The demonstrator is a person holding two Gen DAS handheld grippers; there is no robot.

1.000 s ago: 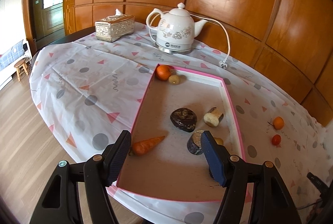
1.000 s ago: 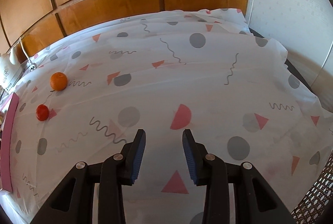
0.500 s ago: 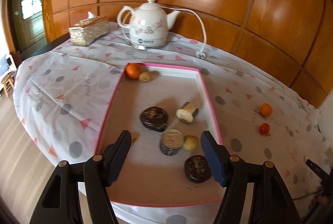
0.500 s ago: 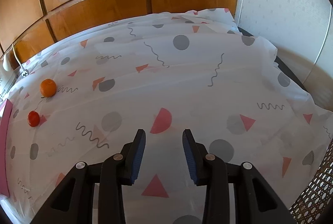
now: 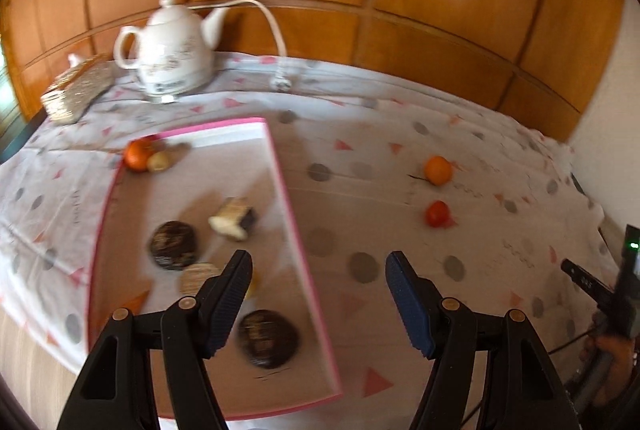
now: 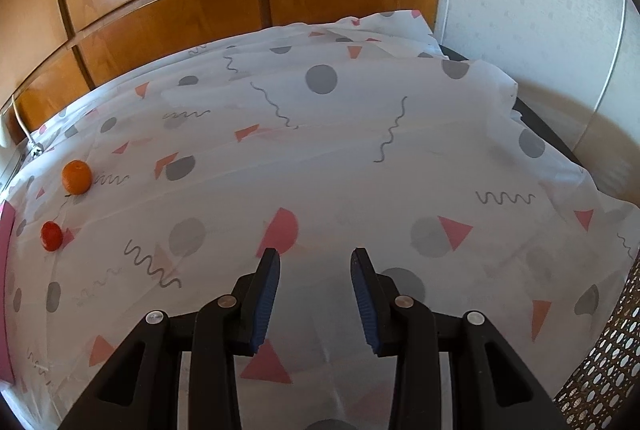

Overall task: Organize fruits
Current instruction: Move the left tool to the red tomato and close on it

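Two black, blue-padded grippers hang over a patterned tablecloth (image 6: 360, 158). The left gripper (image 5: 319, 296) gapes wide and empty above the pink-rimmed tray (image 5: 298, 242), which holds one orange (image 5: 137, 155) at its 11 o'clock corner. The right gripper (image 6: 315, 294) stands narrowly parted, holding nothing. Loose on the cloth: one round tangerine (image 6: 76, 177) and one smaller red tomato (image 6: 51, 236), near each other at 9 o'clock in the right view.

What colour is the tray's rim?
Pink, around a white-walled tray; clearest in the left wrist view.

white kettle (image 5: 170, 48) beside glittery tissue box (image 5: 76, 92).
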